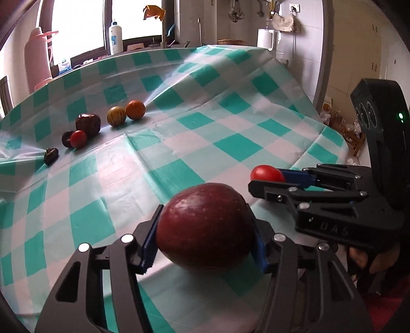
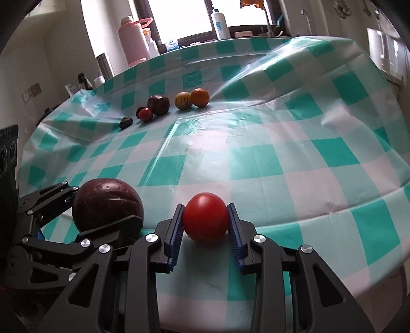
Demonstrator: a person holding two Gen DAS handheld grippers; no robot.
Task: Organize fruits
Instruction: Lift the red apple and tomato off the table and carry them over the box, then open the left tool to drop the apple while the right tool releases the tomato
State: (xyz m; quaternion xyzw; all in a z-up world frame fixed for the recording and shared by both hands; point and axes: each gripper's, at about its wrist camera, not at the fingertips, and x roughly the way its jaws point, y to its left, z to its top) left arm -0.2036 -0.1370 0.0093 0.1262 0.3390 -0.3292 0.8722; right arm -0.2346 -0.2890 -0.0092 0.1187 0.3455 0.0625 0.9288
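At the near edge of the bench [image 2: 320, 153], draped in a green-and-white checked cloth, I hold two fruits at once. My left gripper [image 1: 205, 230] has its blue-padded fingers [image 1: 150, 238] pinching a large dark red apple [image 1: 205, 230] from both sides, the fruit lifted just over the cloth. My right gripper [image 2: 205, 221] clamps its ribbed blue fingers [image 2: 176, 238] on a small red tomato [image 2: 205, 221], also close above the cloth. The two grippers sit side by side, the right one just beside the apple in the left wrist view, its tomato [image 1: 267, 174] showing past the black linkage [image 1: 267, 179].

Far across the bench, near the back-left side, a row of fruit lies in a loose line: an orange [image 2: 200, 97] touching a yellowish striped fruit [image 2: 183, 100], then a dark brown-red fruit [image 2: 158, 104], a small red tomato-like fruit [image 2: 146, 114] in front of a dark round one [image 2: 140, 111], and a small shrivelled dark piece [image 2: 126, 122] at the end. Between my grippers and that row the cloth lies open, creased and glossy. The bench's right edge curves away well clear of both grippers. Behind the far edge stand a pink flask [image 2: 133, 41] and a white bottle [image 2: 219, 23] at the window.
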